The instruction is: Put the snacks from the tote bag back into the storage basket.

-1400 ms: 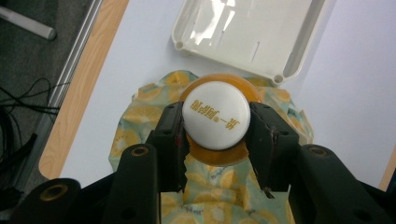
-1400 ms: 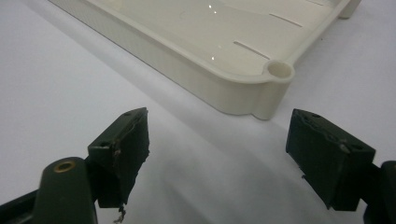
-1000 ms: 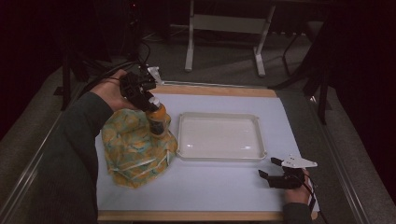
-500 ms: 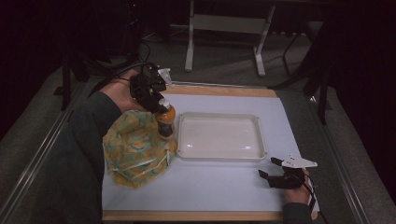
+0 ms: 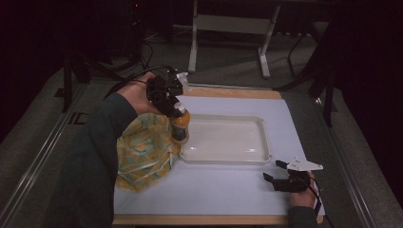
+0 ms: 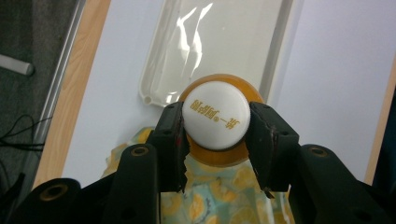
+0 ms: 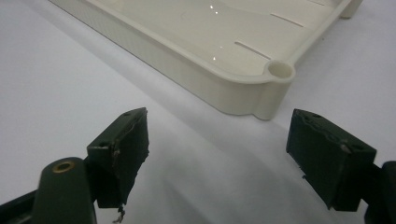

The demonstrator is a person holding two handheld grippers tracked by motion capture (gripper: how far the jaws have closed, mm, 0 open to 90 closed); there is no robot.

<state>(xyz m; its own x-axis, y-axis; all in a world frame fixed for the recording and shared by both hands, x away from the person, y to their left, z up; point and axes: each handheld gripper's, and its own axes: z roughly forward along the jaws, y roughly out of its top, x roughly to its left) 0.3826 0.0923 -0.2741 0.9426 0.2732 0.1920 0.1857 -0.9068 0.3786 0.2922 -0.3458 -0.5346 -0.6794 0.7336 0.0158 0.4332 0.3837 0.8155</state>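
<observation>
From above, your left gripper (image 5: 167,97) clamps the white cap of an orange bottle (image 5: 180,124) and holds it upright at the tray's (image 5: 260,122) left edge, beside a yellow-green patterned cloth (image 5: 142,149) bunched on the white mat (image 5: 214,190). You cannot tell here whether the bottle's base touches anything. Your right gripper (image 5: 275,172) rests on the mat near the tray's near right corner, jaws apart and holding nothing.

Along your left gripper (image 6: 215,140), both jaws press the sides of the cap (image 6: 215,115), which carries gold lettering. The bottle's orange shoulder (image 6: 219,156) shows around it, with the tray (image 6: 154,56) beyond and the cloth (image 6: 219,196) below.

Along your right gripper (image 7: 217,144), the jaws stand wide apart and empty over the mat (image 7: 56,74), with a tray corner (image 7: 279,72) just ahead, between them.
</observation>
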